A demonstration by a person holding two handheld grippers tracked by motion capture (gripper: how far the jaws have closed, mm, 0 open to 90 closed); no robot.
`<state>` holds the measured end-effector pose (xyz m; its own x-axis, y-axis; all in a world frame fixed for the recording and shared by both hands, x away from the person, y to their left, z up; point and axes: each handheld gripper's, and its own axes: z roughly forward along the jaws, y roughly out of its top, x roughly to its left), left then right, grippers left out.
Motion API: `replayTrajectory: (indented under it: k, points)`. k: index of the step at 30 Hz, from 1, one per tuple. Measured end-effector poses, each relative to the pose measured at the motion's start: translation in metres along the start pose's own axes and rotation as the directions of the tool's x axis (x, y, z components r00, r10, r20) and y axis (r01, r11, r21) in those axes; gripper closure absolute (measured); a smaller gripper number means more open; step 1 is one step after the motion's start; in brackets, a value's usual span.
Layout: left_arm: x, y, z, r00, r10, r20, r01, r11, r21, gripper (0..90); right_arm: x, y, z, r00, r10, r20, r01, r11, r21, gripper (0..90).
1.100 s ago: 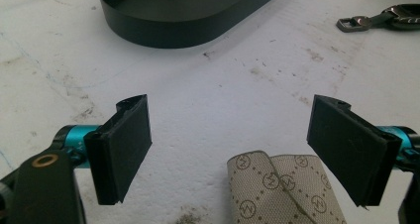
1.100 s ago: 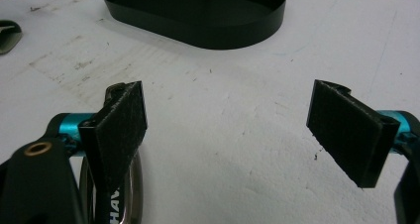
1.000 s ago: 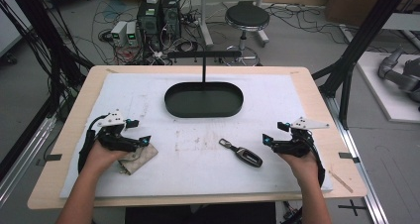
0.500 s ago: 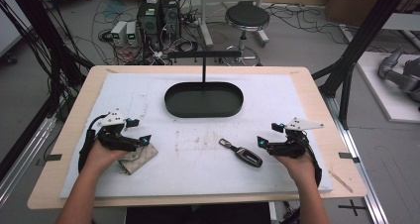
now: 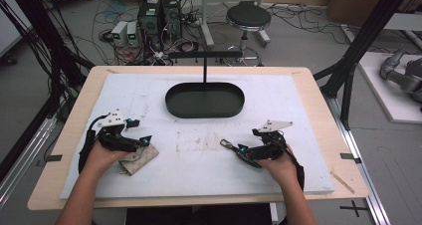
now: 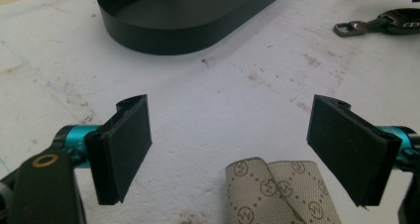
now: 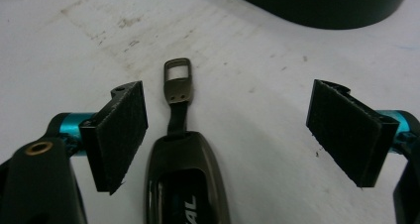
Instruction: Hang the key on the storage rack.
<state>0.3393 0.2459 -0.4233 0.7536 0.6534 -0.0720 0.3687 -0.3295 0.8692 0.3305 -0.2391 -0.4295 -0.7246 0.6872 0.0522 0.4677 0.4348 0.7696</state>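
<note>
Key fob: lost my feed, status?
Both grippers open, left gripper over wallet. Key fob between right gripper fingers, ungrasped. Nothing in the way.

Even, soft overhead light, no harsh shadows on the white desk [image 5: 308,110]. High view is low-res, a bit blurry, floor bkgd dimmer. Left gripper view: bright, slightly washed-out surface, black tray [image 6: 188,16] reads flat, little detail. Right gripper view: sharper up close, soft sheen w/ glare on the key fob [image 7: 185,189], tiny shadow beneath it.
</note>
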Motion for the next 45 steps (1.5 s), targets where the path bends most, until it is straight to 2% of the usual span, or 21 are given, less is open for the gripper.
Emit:
replayTrajectory:
  k: [2, 5, 6, 7, 8, 11, 16, 17, 21, 27, 28, 29, 34, 43, 45]
  points:
    - [0.000, 0.000, 0.000, 1.0000, 0.002, 0.001, -0.002, 1.0000, 0.000, 17.2, 0.002, 0.001, 0.003, 1.0000, -0.008, -0.004, 0.008, 1.000, 0.014, 17.4]
    - [0.000, 0.000, 0.000, 1.0000, 0.006, -0.001, -0.006, 1.0000, 0.003, 17.2, 0.009, 0.003, 0.015, 0.9997, -0.024, -0.008, 0.025, 0.997, 0.066, 23.7]
    - [0.000, 0.000, 0.000, 1.0000, 0.006, -0.001, -0.006, 1.0000, 0.003, 17.2, 0.009, 0.003, 0.015, 0.9997, -0.024, -0.008, 0.025, 0.997, 0.066, 23.7]
    - [0.000, 0.000, 0.000, 1.0000, 0.006, -0.001, -0.006, 1.0000, 0.003, 17.2, 0.011, 0.004, 0.020, 0.9996, -0.024, -0.012, 0.025, 0.996, 0.088, 29.3]
    - [0.000, 0.000, 0.000, 1.0000, 0.006, -0.001, -0.006, 1.0000, 0.003, 17.2, 0.011, 0.004, 0.020, 0.9996, -0.024, -0.012, 0.025, 0.996, 0.088, 29.3]
    - [0.000, 0.000, 0.000, 1.0000, 0.006, -0.001, -0.006, 1.0000, 0.002, 17.3, 0.015, 0.005, 0.028, 0.9996, -0.023, -0.017, 0.025, 0.992, 0.126, 36.9]
    - [0.000, 0.000, 0.000, 1.0000, 0.002, 0.001, -0.002, 1.0000, 0.006, 17.5, 0.019, 0.006, 0.033, 0.9990, -0.039, -0.024, 0.042, 0.988, 0.149, 44.6]
    - [0.000, 0.000, 0.000, 1.0000, 0.002, 0.001, -0.002, 1.0000, 0.006, 17.5, 0.020, 0.007, 0.033, 0.9992, -0.040, -0.011, 0.041, 0.987, 0.158, 49.1]
    - [0.000, 0.000, 0.000, 1.0000, 0.003, 0.000, -0.003, 1.0000, 0.006, 17.6, 0.019, 0.007, 0.032, 0.9995, -0.031, -0.009, 0.032, 0.987, 0.159, 57.6]
    - [0.000, 0.000, 0.000, 1.0000, 0.003, -0.002, -0.003, 1.0000, 0.004, 17.7, 0.024, 0.007, 0.032, 0.9988, -0.047, -0.014, 0.048, 0.986, 0.160, 74.5]
    - [0.000, 0.000, 0.000, 1.0000, 0.003, -0.002, -0.003, 1.0000, 0.004, 17.7, 0.024, 0.007, 0.032, 0.9988, -0.047, -0.014, 0.048, 0.986, 0.160, 74.5]
    - [0.000, 0.000, -0.001, 1.0000, 0.003, -0.001, -0.002, 1.0000, 0.003, 17.7, 0.025, 0.008, 0.032, 0.9990, -0.044, -0.011, 0.045, 0.986, 0.162, 80.4]
    - [0.000, 0.000, -0.001, 1.0000, 0.005, -0.002, -0.005, 1.0000, 0.001, 17.7, 0.025, 0.010, 0.029, 0.9994, -0.033, 0.004, 0.033, 0.988, 0.148, 82.9]
    - [0.001, 0.000, -0.002, 1.0000, 0.003, -0.004, -0.003, 1.0000, -0.005, 17.7, 0.023, 0.014, 0.015, 1.0000, -0.009, 0.004, 0.009, 0.998, 0.069, 86.9]
    - [0.001, 0.001, -0.003, 1.0000, 0.002, -0.006, -0.002, 1.0000, -0.006, 17.7, 0.024, 0.018, 0.005, 1.0000, -0.008, 0.004, 0.008, 1.000, 0.015, 89.9]
